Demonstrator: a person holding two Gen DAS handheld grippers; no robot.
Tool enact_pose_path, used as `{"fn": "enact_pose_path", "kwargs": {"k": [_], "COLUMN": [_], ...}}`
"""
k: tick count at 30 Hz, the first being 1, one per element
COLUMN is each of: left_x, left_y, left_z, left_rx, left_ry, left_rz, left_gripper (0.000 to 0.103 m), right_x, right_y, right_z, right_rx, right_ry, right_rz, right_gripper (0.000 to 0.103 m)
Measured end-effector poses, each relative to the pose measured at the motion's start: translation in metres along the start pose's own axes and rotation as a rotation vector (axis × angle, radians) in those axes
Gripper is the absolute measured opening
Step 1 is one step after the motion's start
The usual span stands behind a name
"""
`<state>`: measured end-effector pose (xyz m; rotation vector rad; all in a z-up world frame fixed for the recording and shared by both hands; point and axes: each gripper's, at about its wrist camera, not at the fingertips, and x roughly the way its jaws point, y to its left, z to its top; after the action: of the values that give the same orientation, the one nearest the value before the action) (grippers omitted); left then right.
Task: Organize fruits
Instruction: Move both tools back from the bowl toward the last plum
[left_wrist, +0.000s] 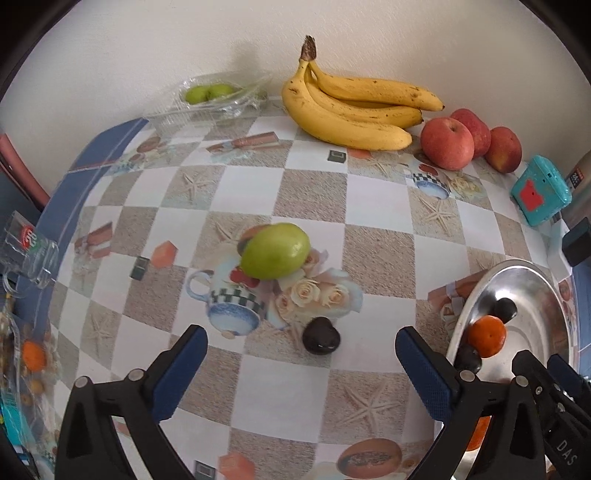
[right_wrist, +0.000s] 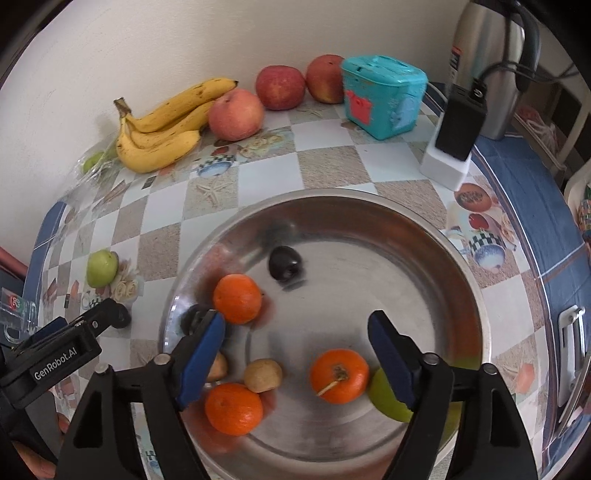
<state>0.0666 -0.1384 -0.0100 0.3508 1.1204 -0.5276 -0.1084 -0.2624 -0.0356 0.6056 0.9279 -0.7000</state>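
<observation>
My left gripper (left_wrist: 301, 350) is open and empty, low over the table, with a dark plum (left_wrist: 320, 335) just ahead between its fingers and a green fruit (left_wrist: 275, 251) further ahead. My right gripper (right_wrist: 295, 339) is open and empty above the steel tray (right_wrist: 424, 258), which holds three oranges (right_wrist: 339, 376), a dark plum (right_wrist: 284, 263), small brown fruits (right_wrist: 263, 375) and a green fruit (right_wrist: 384, 400) partly hidden by the right finger. Bananas (left_wrist: 351, 107) and red apples (left_wrist: 447, 144) lie by the wall.
A clear plastic box with green fruits (left_wrist: 208, 93) sits at the back left. A teal box (right_wrist: 384, 96), a black charger on a white base (right_wrist: 456, 129) and a steel flask (right_wrist: 487, 55) stand at the back right. A glass mug (left_wrist: 29, 251) is at the left edge.
</observation>
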Motion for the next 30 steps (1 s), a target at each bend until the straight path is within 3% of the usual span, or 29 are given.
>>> {"fn": "enact_pose_path", "kwargs": {"k": [8,17,30], "left_x": [-0.01,-0.042,-0.037], "left_y": [0.02,0.046,0.091], "left_z": [0.007,0.02,0.018], "left_rx": [0.023,0.023,-0.057], "left_ry": [-0.018,-0.105,-0.083], "left_rz": [0.038,0.047,0.08], "left_gripper": [0.103,0.103,0.103], "right_x": [-0.004,-0.007,-0.011], "right_y": [0.026,0.051,0.096], "right_z": [-0.004,-0.007,-0.014], "right_rx": [-0.058,-0.115,-0.21], "right_ry": [-0.011,-0.005,-0.017], "right_rz": [0.002,0.026,0.074], "right_gripper": [0.082,0.082,0.082]}}
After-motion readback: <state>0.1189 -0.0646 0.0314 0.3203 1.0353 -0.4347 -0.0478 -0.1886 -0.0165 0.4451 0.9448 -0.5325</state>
